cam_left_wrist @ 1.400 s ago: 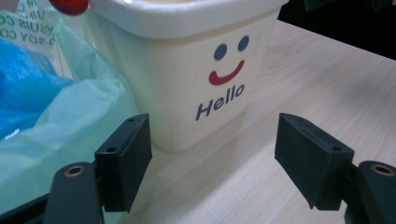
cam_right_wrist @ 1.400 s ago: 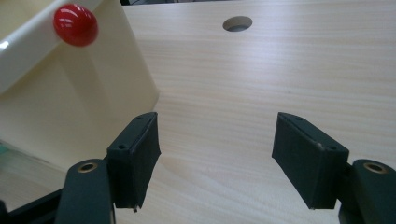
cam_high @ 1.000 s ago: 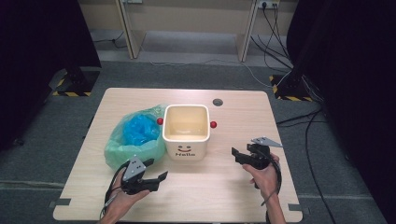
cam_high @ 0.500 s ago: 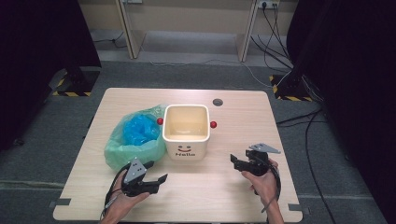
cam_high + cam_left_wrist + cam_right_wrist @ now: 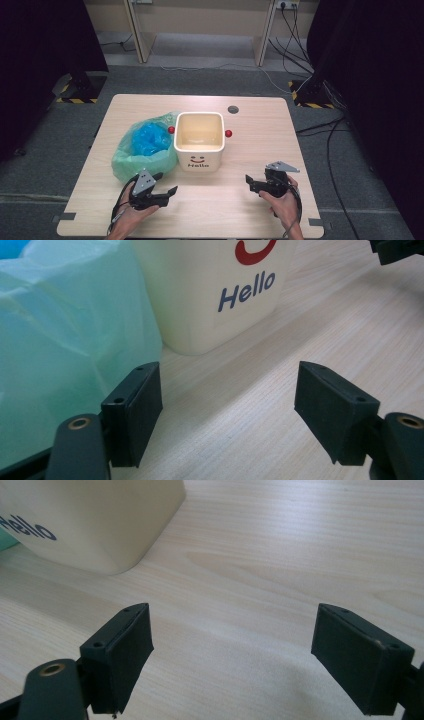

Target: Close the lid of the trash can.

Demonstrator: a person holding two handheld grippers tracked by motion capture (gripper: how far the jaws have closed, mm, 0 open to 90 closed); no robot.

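The cream square plastic bin (image 5: 199,141) printed "Hello" stands mid-table on the pale wooden table (image 5: 260,130). A crumpled green plastic bag (image 5: 142,147) touches the bin's left side. Nearer than the bin, the left gripper (image 5: 167,192) gapes empty; the right gripper (image 5: 251,183), jaws just widened, holds nothing.

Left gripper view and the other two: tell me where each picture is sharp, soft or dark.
Left gripper view: the black tongs and the green bag look soft; the "Hello" bin reads clearly. Right gripper view: wood grain of the table is crisp, with pale sheen at top. High view: table evenly lit, surroundings fall dark.
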